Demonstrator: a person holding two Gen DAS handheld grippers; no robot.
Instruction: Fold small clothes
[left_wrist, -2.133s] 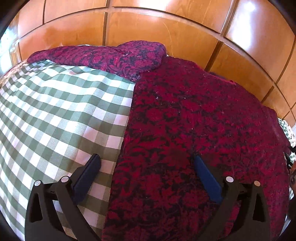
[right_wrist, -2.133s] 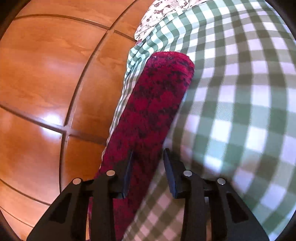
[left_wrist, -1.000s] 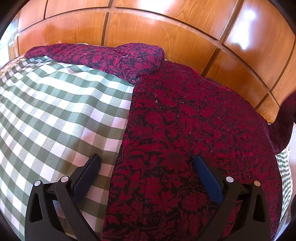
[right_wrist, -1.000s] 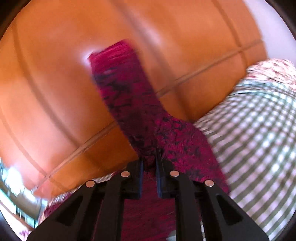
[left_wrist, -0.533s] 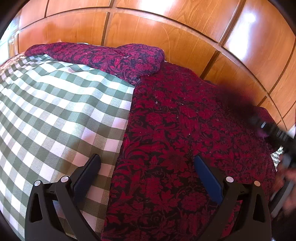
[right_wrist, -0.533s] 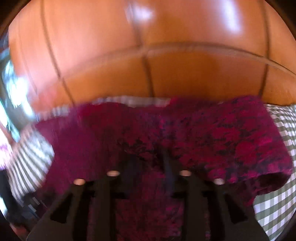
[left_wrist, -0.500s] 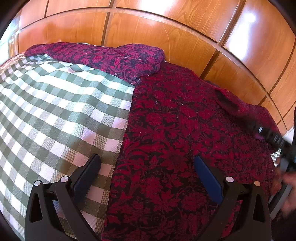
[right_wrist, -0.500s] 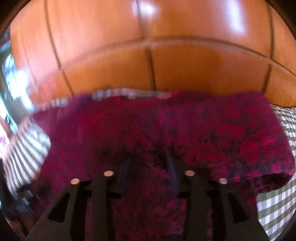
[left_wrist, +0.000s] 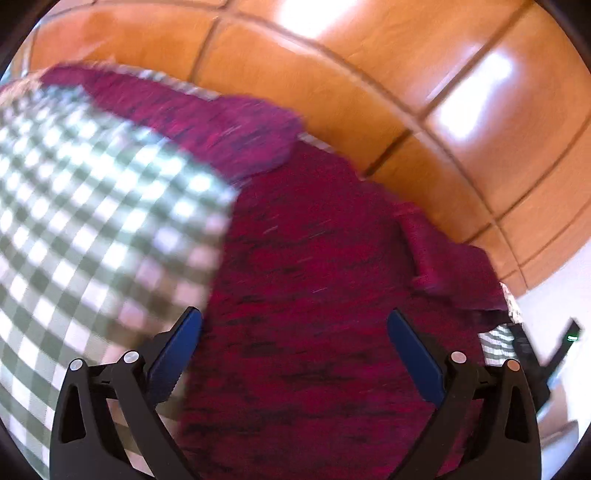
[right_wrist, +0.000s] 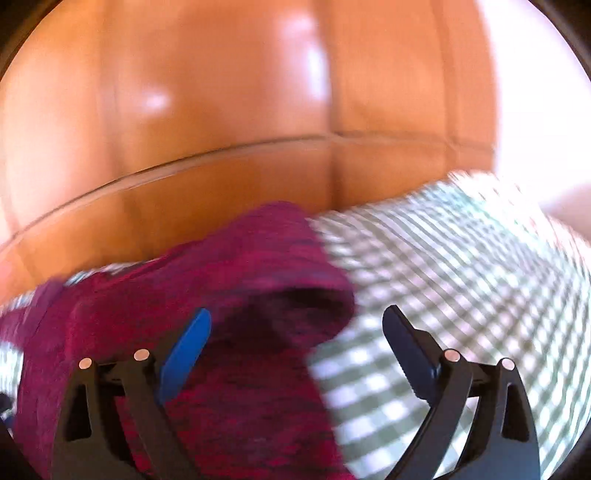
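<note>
We saw the left tongs (left_wrist: 294, 345) spread wide over the crimson patterned garment (left_wrist: 314, 295), gripping nothing. The right tongs (right_wrist: 296, 341) were opening, a folded sleeve (right_wrist: 273, 266) lying loose between and beyond their blue pads. The garment lay on a green checked cloth (left_wrist: 92, 206) covering the table; orange wooden panelling (right_wrist: 221, 129) rose behind.

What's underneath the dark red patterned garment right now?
The red garment lies on a green-and-white checked cloth, which shows beside it and past its far edge. Whatever is beneath the garment's middle is covered.
</note>
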